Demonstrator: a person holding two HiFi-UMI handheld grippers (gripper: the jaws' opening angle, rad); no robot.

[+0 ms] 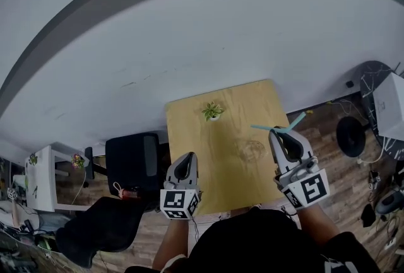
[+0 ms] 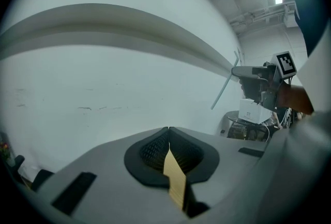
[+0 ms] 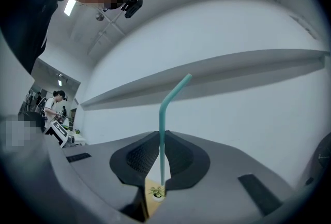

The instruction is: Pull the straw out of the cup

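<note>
We hold the right gripper (image 3: 162, 134) with its jaws drawn narrow and clamped on a teal bendy straw (image 3: 162, 114). The straw's lower stretch runs upright between the pads, and its upper part bends off to the right above them. In the head view the straw (image 1: 295, 120) lies crosswise at that gripper's tip. It is raised clear of the clear cup (image 1: 251, 151), which shows only as a faint glassy outline. The cup stands on the wooden table (image 1: 189, 120), just left of the right gripper. The straw is out of the cup and does not touch it.

Our left gripper (image 2: 168, 130) has its jaws pressed together with nothing between them; only a sliver of the tabletop shows below the pads. In the head view it sits at the table's near left edge, well apart from the cup.

A small potted plant (image 1: 213, 111) stands near the table's far edge. A black office chair (image 1: 132, 155) is beside the table on the left.

The only print we can make out is the black-and-white square pattern on each gripper's marker cube (image 1: 307, 190). A white box (image 2: 252, 112) in the left gripper view carries a small dark mark, too small for us to read.
</note>
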